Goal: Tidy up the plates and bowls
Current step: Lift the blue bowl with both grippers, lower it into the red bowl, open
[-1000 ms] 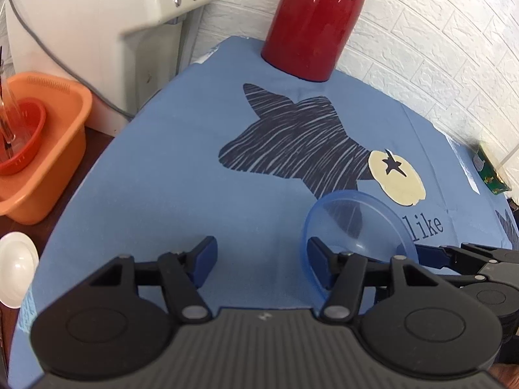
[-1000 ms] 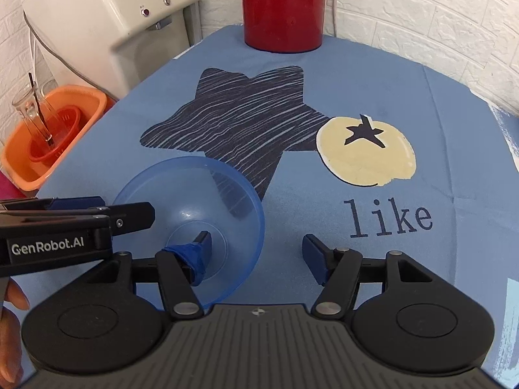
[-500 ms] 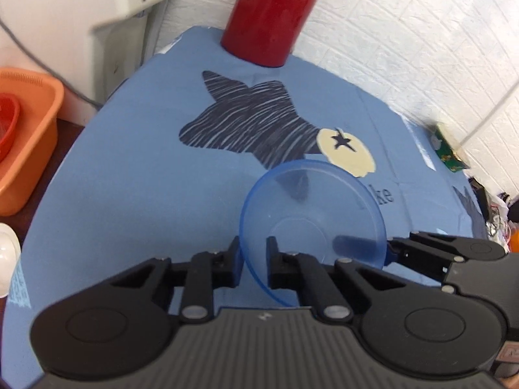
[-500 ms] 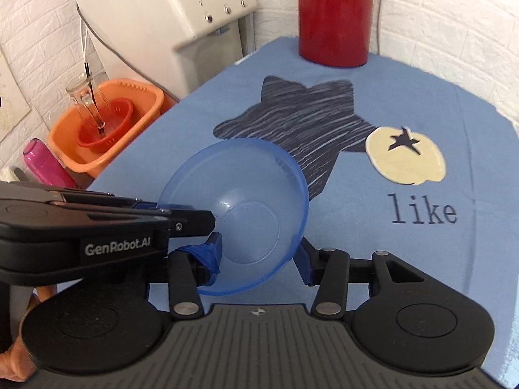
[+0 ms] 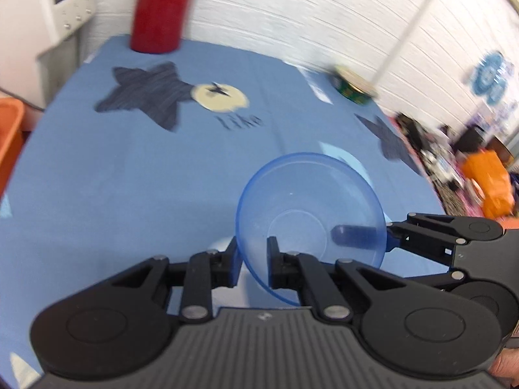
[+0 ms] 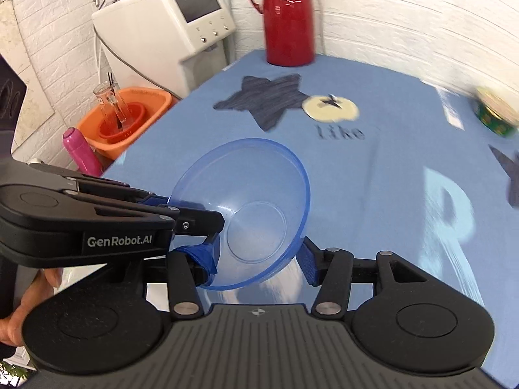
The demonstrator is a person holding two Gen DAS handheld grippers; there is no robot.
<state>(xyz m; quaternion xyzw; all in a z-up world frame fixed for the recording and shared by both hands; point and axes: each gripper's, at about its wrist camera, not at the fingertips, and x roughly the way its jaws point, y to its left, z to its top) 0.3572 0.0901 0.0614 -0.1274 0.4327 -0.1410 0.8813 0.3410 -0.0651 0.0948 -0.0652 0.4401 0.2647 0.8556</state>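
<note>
Translucent blue plastic bowl (image 5: 309,217) is held up above the blue tablecloth (image 5: 129,178), tilted so its open side faces the cameras. Left gripper (image 5: 253,259) is clenched on the bowl's rim: one finger outside the wall, the other inside, w/ the thin wall pinched between them. In the right wrist view the same left gripper (image 6: 207,223) comes in from the left edge, its black body marked "GenRobot.AI", and meets the bowl (image 6: 246,207) at the near-left rim.

Right gripper (image 6: 259,259) has its jaws spread wide; the bowl's base sits between them. Left blue-taped finger (image 6: 204,257) lies against or just beside the bowl's outer wall; right finger (image 6: 306,261) is just beside the opposite side. Contact on either side cannot be told through the translucent wall. In the left wrist view the right gripper (image 5: 373,235) enters from the right, one blue fingertip seen through the bowl's wall.

A person's hand (image 6: 19,308) shows at the lower left, on the left gripper's handle.

Background: tall red thermos jug (image 6: 287,19) upright at the far end of the cloth, near the white brick wall (image 6: 405,16). White appliance w/ screen and buttons (image 6: 168,29) stands left of the table. Orange plastic basin (image 6: 129,120) beside the table holds a red basket (image 6: 121,126) and a clear glass (image 6: 110,103). Pink bottle (image 6: 79,152) is near the basin. Green tin (image 6: 494,113) sits at the far right, blurred.
</note>
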